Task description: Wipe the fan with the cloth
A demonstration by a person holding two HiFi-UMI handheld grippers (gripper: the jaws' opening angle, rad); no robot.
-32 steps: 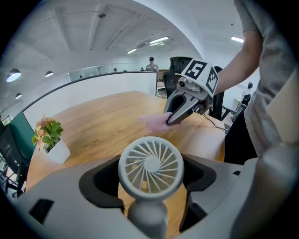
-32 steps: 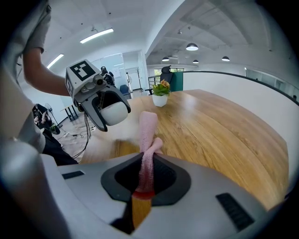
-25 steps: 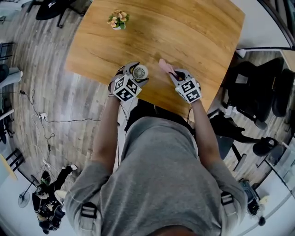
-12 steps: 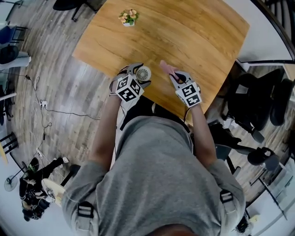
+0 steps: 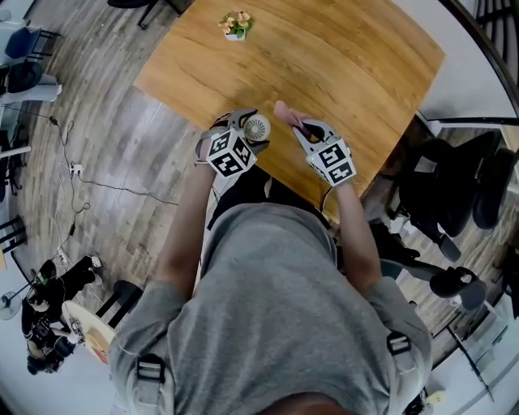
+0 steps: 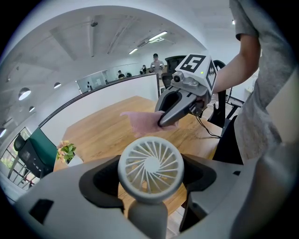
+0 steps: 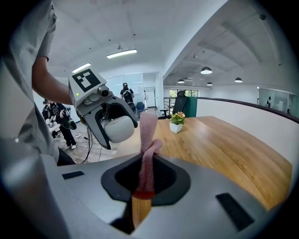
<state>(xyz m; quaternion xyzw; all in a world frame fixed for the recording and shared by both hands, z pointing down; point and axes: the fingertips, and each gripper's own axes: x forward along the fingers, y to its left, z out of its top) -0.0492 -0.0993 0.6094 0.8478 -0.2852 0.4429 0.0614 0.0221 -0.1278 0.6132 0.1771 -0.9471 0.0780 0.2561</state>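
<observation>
A small white fan [image 5: 257,128] is held over the table's near edge, with my left gripper [image 5: 243,134] shut on it. In the left gripper view its round grille [image 6: 150,167] faces the camera between the jaws of that left gripper [image 6: 150,186]. My right gripper [image 5: 303,130] is shut on a pink cloth [image 5: 284,113], which sticks up and out from its tips. The cloth [image 7: 146,140] stands upright in the right gripper [image 7: 142,189], a short way from the fan's white back [image 7: 117,129]. From the left gripper's side, the cloth [image 6: 142,123] hangs just beyond the fan.
The wooden table [image 5: 340,65] carries a small potted flower [image 5: 236,24] near its far left corner. Black office chairs [image 5: 446,194] stand to the right of the table. Cables [image 5: 77,174] and gear lie on the floor at the left.
Both grippers have lifted and drawn closer together. The cloth's tip now sits nearer the fan than a second ago.
</observation>
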